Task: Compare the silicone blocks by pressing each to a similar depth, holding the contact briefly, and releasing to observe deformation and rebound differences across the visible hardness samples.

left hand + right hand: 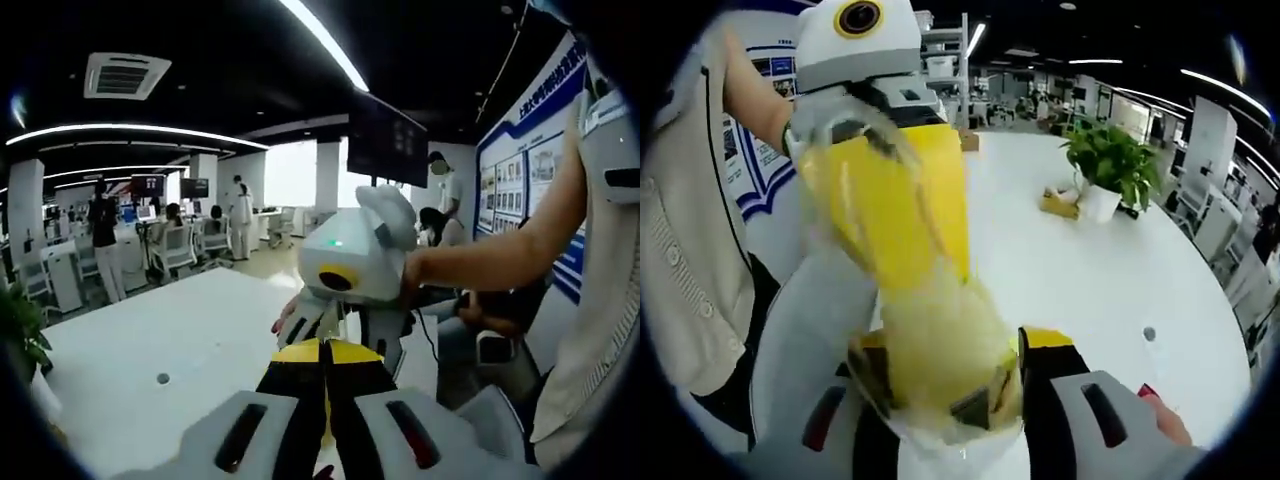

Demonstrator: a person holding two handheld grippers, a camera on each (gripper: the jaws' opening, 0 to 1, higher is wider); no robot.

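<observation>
A translucent pale-yellow silicone block [932,310] sits between the jaws of my right gripper [958,365], which is shut on it above the white table [1070,270]. My left gripper [890,195] comes in from the upper left, and its blurred yellow jaws point down onto the top of the block. In the left gripper view, my left gripper [326,352] has its yellow-tipped jaws shut together. Just beyond them is the white body of my right gripper [345,255], held by a person's arm [500,255].
A potted plant [1110,160] and a small brown box [1060,205] stand on the far side of the table. The tabletop has a small round hole [1149,333]. A person's torso [690,260] is close on the left. Office desks and people fill the background.
</observation>
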